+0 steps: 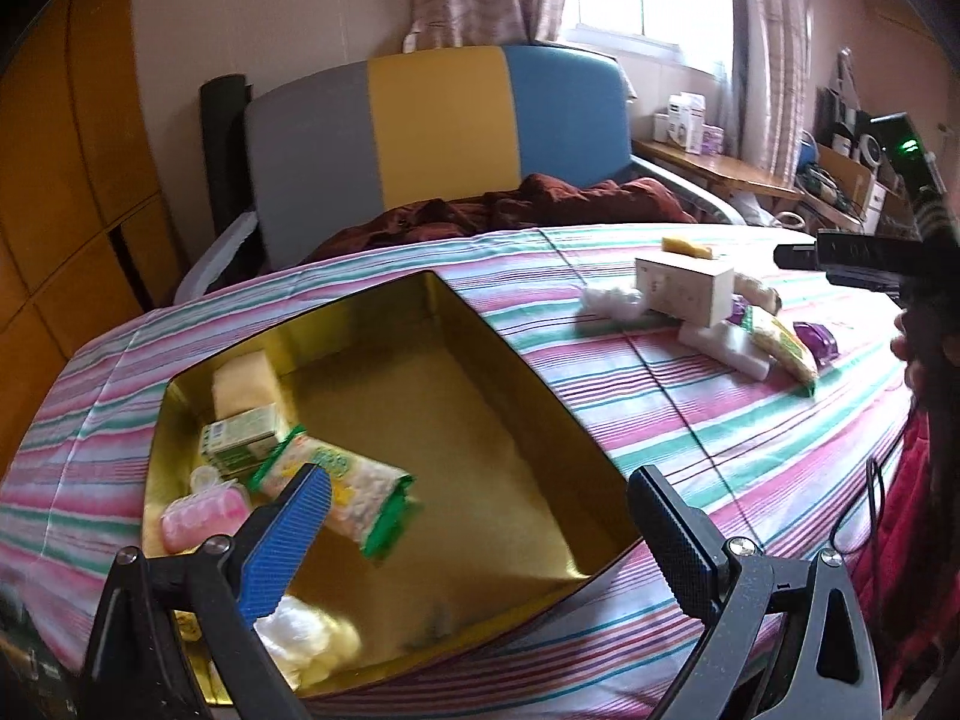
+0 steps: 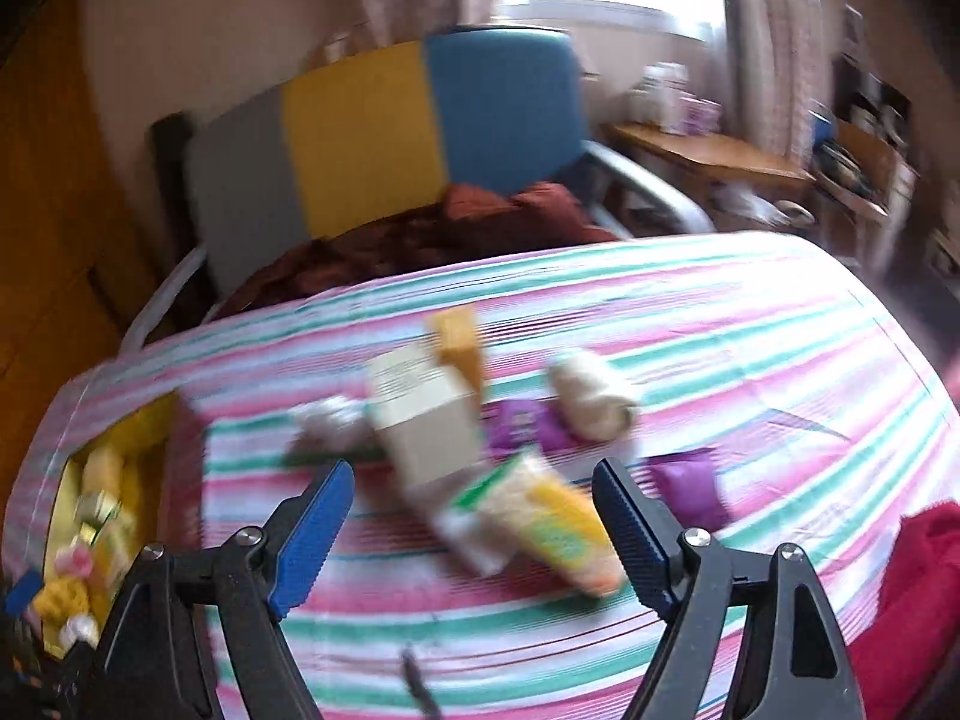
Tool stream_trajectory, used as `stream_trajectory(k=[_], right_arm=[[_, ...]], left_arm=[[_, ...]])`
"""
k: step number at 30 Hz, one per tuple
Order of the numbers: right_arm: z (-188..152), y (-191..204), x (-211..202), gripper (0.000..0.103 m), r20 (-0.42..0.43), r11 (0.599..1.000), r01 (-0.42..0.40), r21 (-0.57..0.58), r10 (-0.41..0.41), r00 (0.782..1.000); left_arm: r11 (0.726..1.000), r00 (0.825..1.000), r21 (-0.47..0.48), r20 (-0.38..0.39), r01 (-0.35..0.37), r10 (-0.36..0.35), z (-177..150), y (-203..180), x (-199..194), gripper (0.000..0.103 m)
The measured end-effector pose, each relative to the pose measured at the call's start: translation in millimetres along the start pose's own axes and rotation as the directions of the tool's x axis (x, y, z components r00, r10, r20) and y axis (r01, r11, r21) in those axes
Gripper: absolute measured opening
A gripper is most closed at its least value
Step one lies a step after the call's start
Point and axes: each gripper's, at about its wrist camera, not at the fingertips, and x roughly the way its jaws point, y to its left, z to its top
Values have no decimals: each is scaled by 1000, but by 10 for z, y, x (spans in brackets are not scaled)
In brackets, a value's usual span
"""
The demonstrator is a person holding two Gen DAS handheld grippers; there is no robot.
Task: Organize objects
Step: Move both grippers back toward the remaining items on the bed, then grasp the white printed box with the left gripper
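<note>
My left gripper (image 1: 480,474) stands open over a gold tin (image 1: 456,396) with nothing between its fingers. In the tin lie a snack packet (image 1: 360,498), a green box (image 1: 240,441), a yellow sponge (image 1: 243,381), a pink item (image 1: 204,516) and cotton (image 1: 300,642). In the blurred right wrist view my right gripper (image 2: 474,471) is open above a loose pile: a white box (image 2: 429,420), a yellow-green snack packet (image 2: 552,519), a purple packet (image 2: 687,483), a cream roll (image 2: 591,399) and an orange sponge (image 2: 459,339). It holds nothing.
A striped cloth (image 1: 720,450) covers the table. Behind it stands a grey, yellow and blue chair (image 1: 438,126) with a dark red cloth (image 1: 540,198). A wooden side table (image 1: 714,168) with boxes is at the back right. A red garment (image 2: 918,600) lies at the table's right edge.
</note>
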Motion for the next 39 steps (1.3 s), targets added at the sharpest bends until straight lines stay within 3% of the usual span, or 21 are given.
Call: stream_trajectory(k=[4,7,11,20,28,39], right_arm=[[4,-515,95,83,-6,983,-14,180,15,1000],[-38,-835,134,84,-14,929,-70,364,80,997],[-52,-984,108,84,19,892,-106,439,109,994],[-62,-1024,171,85,3,870,-154,469,173,985],[-56,-889,256,85,-53,899,-147,412,185,981],[-69,-911,284,85,-53,885,-181,429,225,973]], left_arm=[[999,1000,20,-7,29,-29,70,-145,66,100],[998,998,39,-20,56,-56,122,-286,142,100],[993,995,65,-35,94,-92,193,-488,248,100],[980,976,56,-116,192,-185,321,-854,612,98],[972,955,-21,-181,234,-233,492,-925,911,94],[938,916,-159,-216,307,-337,1290,-1116,1417,95]])
